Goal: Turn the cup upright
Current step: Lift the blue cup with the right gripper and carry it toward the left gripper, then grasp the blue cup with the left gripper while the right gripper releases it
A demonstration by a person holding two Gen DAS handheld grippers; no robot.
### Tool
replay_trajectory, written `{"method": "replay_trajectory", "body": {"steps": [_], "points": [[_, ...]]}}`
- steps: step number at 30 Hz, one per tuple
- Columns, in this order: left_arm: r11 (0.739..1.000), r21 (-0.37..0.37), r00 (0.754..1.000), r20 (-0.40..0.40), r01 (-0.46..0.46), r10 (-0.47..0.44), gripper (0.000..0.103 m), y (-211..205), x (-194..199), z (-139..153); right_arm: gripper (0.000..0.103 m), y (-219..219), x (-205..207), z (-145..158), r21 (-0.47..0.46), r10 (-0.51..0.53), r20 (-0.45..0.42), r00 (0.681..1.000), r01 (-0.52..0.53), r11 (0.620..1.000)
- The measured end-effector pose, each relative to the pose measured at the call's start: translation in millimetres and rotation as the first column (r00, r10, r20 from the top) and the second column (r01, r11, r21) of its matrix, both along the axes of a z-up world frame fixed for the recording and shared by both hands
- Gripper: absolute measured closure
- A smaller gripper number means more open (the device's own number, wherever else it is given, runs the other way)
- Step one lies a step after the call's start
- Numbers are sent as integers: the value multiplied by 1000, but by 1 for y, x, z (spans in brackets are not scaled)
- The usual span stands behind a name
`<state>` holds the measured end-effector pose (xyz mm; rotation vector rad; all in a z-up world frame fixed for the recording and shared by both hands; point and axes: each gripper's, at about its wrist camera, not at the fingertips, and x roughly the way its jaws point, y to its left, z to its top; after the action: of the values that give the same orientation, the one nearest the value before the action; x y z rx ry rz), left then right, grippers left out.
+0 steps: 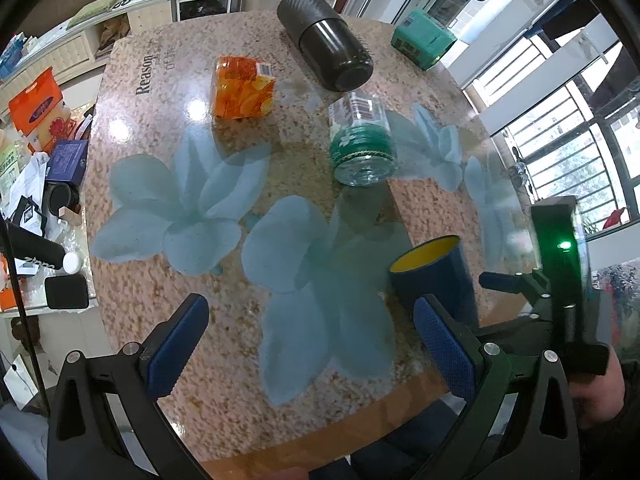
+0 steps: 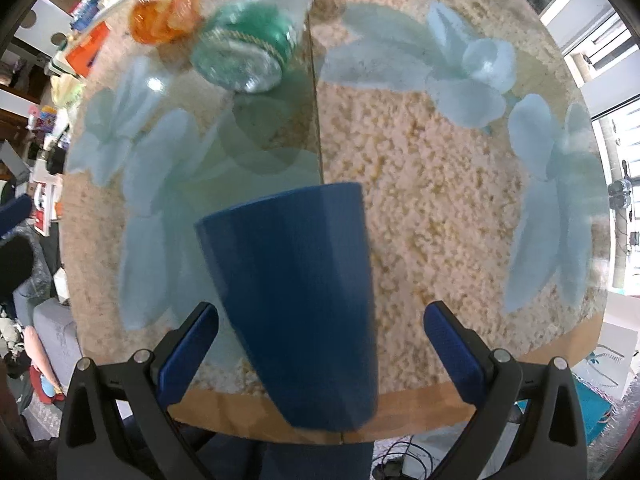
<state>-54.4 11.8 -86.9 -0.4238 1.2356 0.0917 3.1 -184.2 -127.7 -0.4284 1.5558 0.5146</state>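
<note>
One cup [image 1: 434,276] (blue, yellow inside), two open hand-held grippers [image 1: 308,344] [image 2: 320,350].

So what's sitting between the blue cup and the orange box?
Only bare tabletop with painted blue flowers. The left wrist view shows nothing standing between the blue cup and the orange box; the glass jar lies off to the side.

On the table [image 1: 132,152], the near left stretch lies open for a gripper, while the far half is crowded by the orange box [image 1: 243,89], the lying glass bottle [image 1: 362,140], the black flask [image 1: 325,41] and the green box [image 1: 423,39].
</note>
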Motion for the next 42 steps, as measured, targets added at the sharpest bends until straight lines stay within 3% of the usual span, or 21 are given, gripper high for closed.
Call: {"method": "replay_trajectory", "body": {"steps": [8,16,29,42], "points": [[1000,6,1000,4,-17,17,0,-16,3,28,0,-19,2,54,104,-16,50,999,10,995],[997,-7,997,-32,-72,72,0,-42,14,31,0,-54,35,92,175,-29,89,996,13,985],[984,-25,979,-112,-174,171,0,-93,38,15,0,-92,83,97,234,50,49,998,-60,970],[930,-63,914,-224,-361,339,0,-116,52,-32,0,-115,114,81,253,176,6,984,-172,952]]}}
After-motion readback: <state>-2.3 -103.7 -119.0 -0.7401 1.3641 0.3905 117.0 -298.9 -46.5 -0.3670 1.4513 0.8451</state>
